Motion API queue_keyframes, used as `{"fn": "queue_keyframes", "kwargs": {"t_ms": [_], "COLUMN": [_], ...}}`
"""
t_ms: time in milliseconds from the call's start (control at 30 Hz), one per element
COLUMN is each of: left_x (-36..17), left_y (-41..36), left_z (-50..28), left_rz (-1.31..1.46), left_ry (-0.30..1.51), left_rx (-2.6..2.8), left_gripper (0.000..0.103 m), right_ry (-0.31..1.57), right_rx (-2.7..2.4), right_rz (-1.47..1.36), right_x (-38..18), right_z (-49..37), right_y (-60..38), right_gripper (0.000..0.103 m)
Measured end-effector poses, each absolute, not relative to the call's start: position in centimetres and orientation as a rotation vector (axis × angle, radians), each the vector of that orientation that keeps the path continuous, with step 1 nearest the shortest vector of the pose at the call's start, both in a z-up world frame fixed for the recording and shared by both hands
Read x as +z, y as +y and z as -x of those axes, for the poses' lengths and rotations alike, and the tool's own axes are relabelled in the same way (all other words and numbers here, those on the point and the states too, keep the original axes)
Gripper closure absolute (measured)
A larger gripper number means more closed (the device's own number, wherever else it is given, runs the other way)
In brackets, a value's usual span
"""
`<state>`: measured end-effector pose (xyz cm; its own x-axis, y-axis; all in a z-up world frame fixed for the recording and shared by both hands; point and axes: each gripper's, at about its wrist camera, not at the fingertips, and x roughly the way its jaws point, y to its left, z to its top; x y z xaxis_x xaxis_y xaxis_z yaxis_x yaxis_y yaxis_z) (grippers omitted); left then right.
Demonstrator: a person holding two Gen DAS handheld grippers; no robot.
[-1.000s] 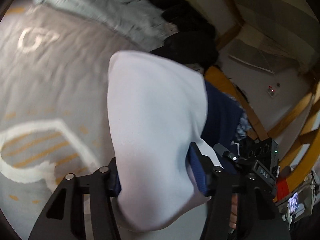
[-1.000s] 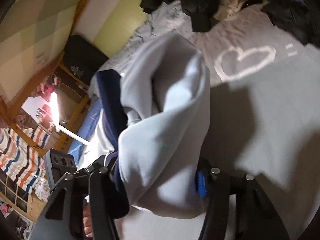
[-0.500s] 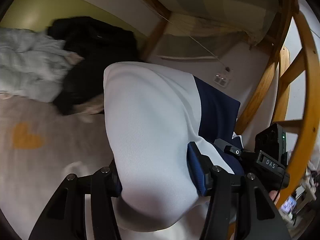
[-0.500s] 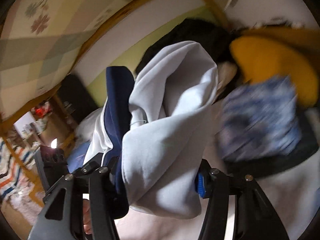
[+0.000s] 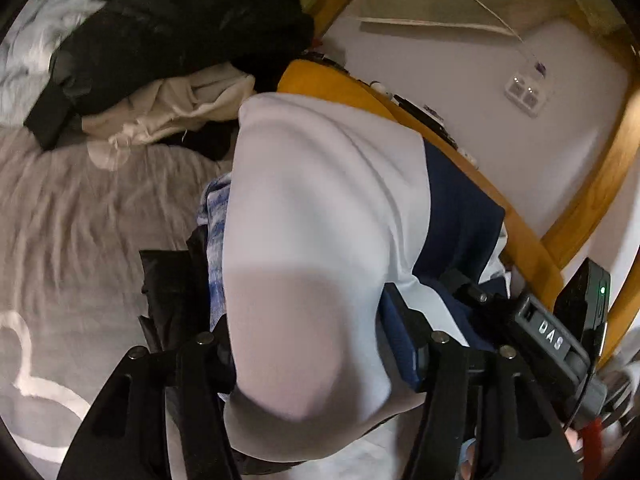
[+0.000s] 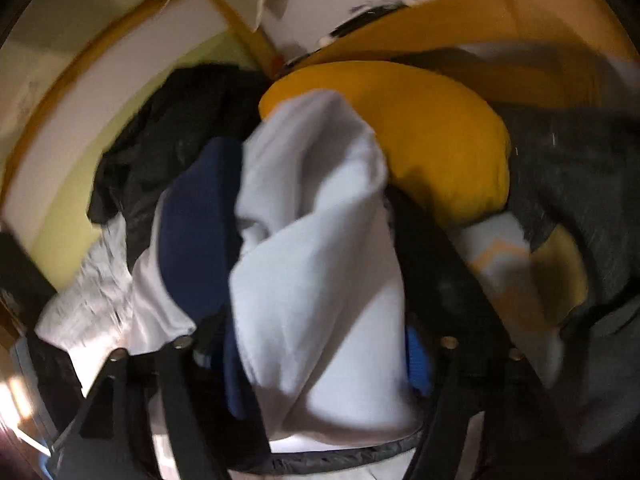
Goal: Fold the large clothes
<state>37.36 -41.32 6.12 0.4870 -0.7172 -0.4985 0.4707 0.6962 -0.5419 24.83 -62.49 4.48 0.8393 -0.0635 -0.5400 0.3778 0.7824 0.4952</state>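
Observation:
A folded white garment with a navy band [image 5: 320, 208] fills the middle of the left wrist view. My left gripper [image 5: 308, 340] is shut on it. The same garment [image 6: 316, 248] bulges up between the fingers of my right gripper [image 6: 316, 344], which is also shut on it. Both grippers hold it above a stack of clothes at the bed's corner: a blue-and-white patterned piece [image 5: 216, 216] and a black one [image 5: 168, 284] lie under it. The other gripper's body [image 5: 560, 332] shows at the right of the left wrist view.
A grey bedspread [image 5: 80, 208] with white outlines lies left. A pile of black [image 5: 172, 28], cream [image 5: 180, 108] and pale blue clothes lies behind. A yellow pillow [image 6: 432, 144] and dark grey cloth [image 6: 572, 168] are ahead. A wooden bed rail [image 5: 520, 236] and a white wall stand at the right.
Both grippers have carried the garment across the bed toward the corner with the yellow pillow and lowered it over the stacked clothes. The grip on it is unchanged.

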Motion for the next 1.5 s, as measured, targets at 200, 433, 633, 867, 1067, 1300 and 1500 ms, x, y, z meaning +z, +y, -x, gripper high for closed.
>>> {"fn": "queue_keyframes", "kwargs": {"t_ms": [200, 433, 633, 867, 1067, 1300, 1500], "left_x": [8.2, 10.1, 8.2, 2.2, 3.0, 2.9, 2.9], "left_y": [-41.0, -34.7, -29.8, -28.5, -27.4, -27.7, -27.6], "left_z": [-33.7, -27.8, -23.9, -22.6, -21.4, -22.1, -21.8], "left_rz": [0.179, 0.067, -0.016, -0.13, -0.076, -0.085, -0.073], "left_ry": [0.657, 0.352, 0.213, 0.2, 0.118, 0.169, 0.158], "left_rx": [-0.688, -0.596, -0.507, -0.397, -0.399, -0.436, -0.424], "left_gripper": [0.028, 0.001, 0.0, 0.0, 0.0, 0.0, 0.0], "right_ry": [0.472, 0.246, 0.14, 0.192, 0.15, 0.126, 0.145], "right_rx": [-0.421, -0.515, -0.362, -0.365, -0.376, -0.366, -0.356], "right_rz": [-0.4, -0.173, -0.209, -0.17, -0.078, -0.019, -0.013], "right_x": [6.6, 7.4, 4.7, 1.3, 1.2, 1.4, 1.4], "right_z": [-22.3, -15.9, -12.2, -12.7, -12.2, -11.9, -12.3], "right_y": [-60.1, -54.6, -52.3, -51.0, -49.3, -48.0, -47.9], "right_gripper": [0.013, 0.0, 0.0, 0.0, 0.0, 0.0, 0.0]}}
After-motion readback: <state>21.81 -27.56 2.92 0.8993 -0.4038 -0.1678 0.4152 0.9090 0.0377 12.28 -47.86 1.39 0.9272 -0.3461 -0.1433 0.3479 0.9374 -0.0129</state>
